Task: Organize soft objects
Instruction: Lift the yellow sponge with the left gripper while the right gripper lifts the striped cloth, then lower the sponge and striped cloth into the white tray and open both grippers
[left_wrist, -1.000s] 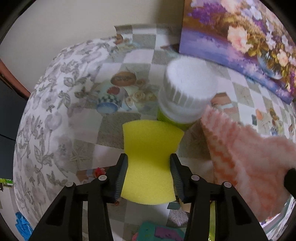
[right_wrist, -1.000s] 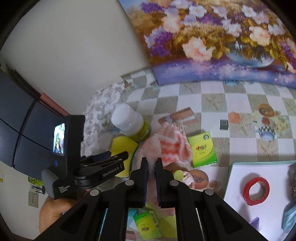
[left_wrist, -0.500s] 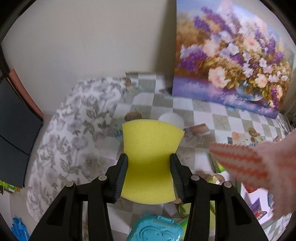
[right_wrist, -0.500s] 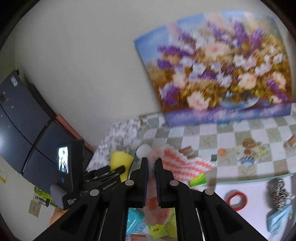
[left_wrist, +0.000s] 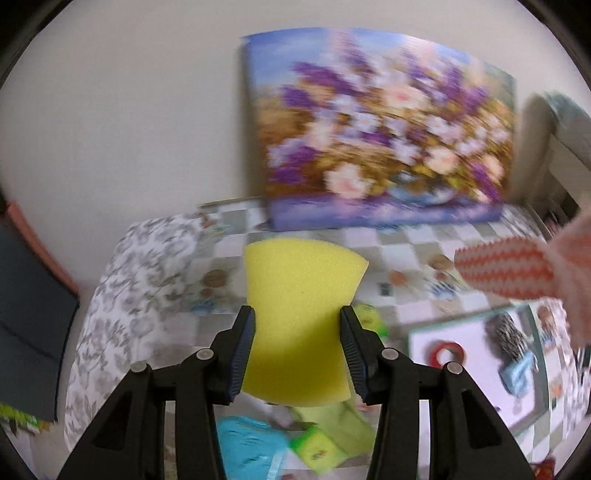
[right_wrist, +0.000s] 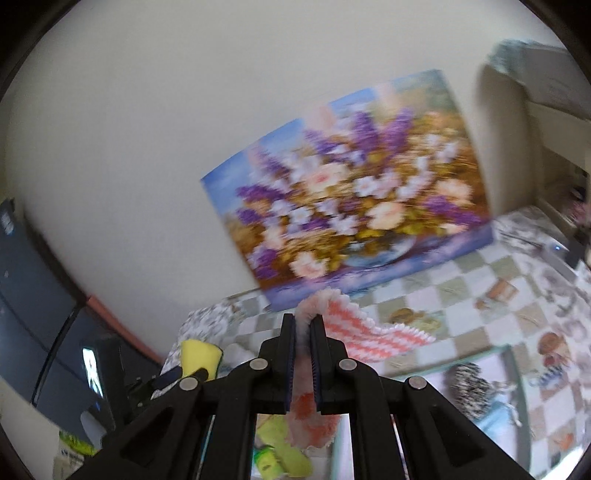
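My left gripper (left_wrist: 297, 314) is shut on a yellow sponge (left_wrist: 299, 314), held well above the checkered table. The sponge also shows in the right wrist view (right_wrist: 199, 358) at the lower left. My right gripper (right_wrist: 303, 325) is shut on a pink-and-orange zigzag cloth (right_wrist: 354, 332), which drapes to the right and hangs below the jaws. The cloth also shows in the left wrist view (left_wrist: 517, 273) at the right edge, in the air.
A white tray (left_wrist: 476, 373) at the right holds a red tape ring (left_wrist: 447, 352) and a spotted soft item (left_wrist: 506, 332). A flower painting (left_wrist: 384, 140) leans on the wall. Green boxes (left_wrist: 317, 446) and a turquoise case (left_wrist: 247, 450) lie below.
Both grippers have risen and tilted up from the table, carrying the sponge and the cloth. The white-lidded jar has dropped out of sight; the tray has come into view.
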